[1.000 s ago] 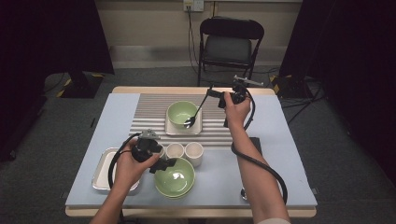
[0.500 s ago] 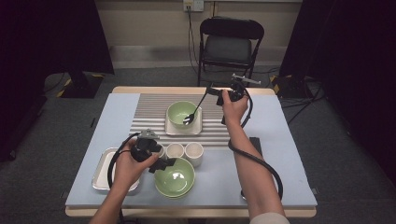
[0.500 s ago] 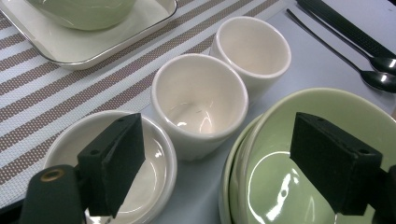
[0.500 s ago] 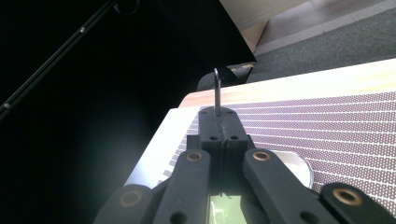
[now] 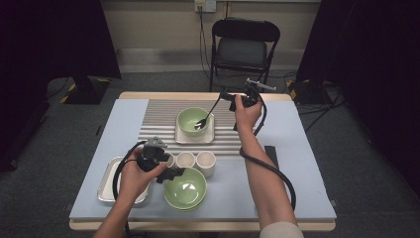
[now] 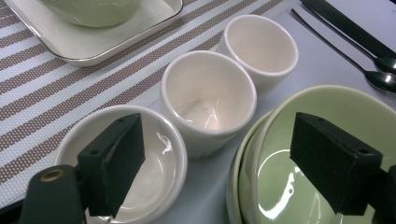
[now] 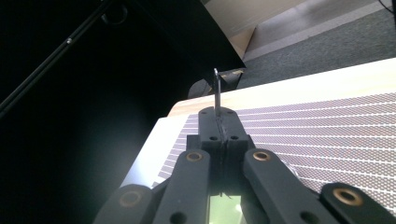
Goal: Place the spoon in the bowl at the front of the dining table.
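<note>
My right gripper (image 5: 225, 96) is shut on the handle of a dark spoon (image 5: 208, 113), whose bowl end rests in a green bowl (image 5: 185, 117) on a white square plate (image 5: 181, 138). In the right gripper view the handle's tip (image 7: 217, 91) sticks out past the shut jaws of the right gripper (image 7: 219, 128). My left gripper (image 5: 172, 173) is open and holds nothing. In its own view the left gripper (image 6: 224, 172) has one jaw over a small white cup (image 6: 154, 186) and the other over the stacked green bowls (image 6: 285, 158).
Three white cups (image 5: 187, 159) stand in a row beside the stacked green bowls (image 5: 185, 191). A metal tray (image 5: 105, 187) lies under the left hand. Spare spoons (image 6: 373, 70) lie on the grey mat at right. A folding chair (image 5: 245, 47) stands behind the table.
The right hand has shifted slightly to the left with the spoon, whose bowl end stays in the green bowl. The left hand has not moved.
</note>
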`<state>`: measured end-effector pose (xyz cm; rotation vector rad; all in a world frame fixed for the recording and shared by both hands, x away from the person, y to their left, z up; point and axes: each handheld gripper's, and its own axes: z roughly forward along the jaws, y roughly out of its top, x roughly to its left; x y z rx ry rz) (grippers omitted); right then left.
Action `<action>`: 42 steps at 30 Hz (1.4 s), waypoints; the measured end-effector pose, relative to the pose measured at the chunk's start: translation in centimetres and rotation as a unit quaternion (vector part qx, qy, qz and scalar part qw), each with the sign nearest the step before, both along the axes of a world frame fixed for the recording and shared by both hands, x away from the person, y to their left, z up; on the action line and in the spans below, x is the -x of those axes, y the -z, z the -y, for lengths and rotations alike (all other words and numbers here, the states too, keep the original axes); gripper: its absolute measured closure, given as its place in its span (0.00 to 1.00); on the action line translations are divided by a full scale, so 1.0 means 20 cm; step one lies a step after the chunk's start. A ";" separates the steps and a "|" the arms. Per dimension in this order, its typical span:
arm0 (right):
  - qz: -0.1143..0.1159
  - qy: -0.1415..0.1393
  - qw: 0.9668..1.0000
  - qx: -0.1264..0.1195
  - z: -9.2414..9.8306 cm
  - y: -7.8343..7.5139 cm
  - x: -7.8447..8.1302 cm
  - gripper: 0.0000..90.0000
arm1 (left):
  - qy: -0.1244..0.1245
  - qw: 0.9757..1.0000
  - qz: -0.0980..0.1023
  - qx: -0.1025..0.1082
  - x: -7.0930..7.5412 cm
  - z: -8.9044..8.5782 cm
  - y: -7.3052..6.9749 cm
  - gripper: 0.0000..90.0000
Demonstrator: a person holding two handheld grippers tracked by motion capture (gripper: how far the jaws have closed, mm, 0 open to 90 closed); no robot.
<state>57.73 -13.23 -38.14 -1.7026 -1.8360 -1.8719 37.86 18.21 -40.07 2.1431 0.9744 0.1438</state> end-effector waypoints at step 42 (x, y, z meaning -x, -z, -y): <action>-0.006 0.011 1.000 0.004 0.06 0.05 0.10 1.00 | 0.002 1.000 0.007 -0.005 0.01 0.02 -0.01 0.20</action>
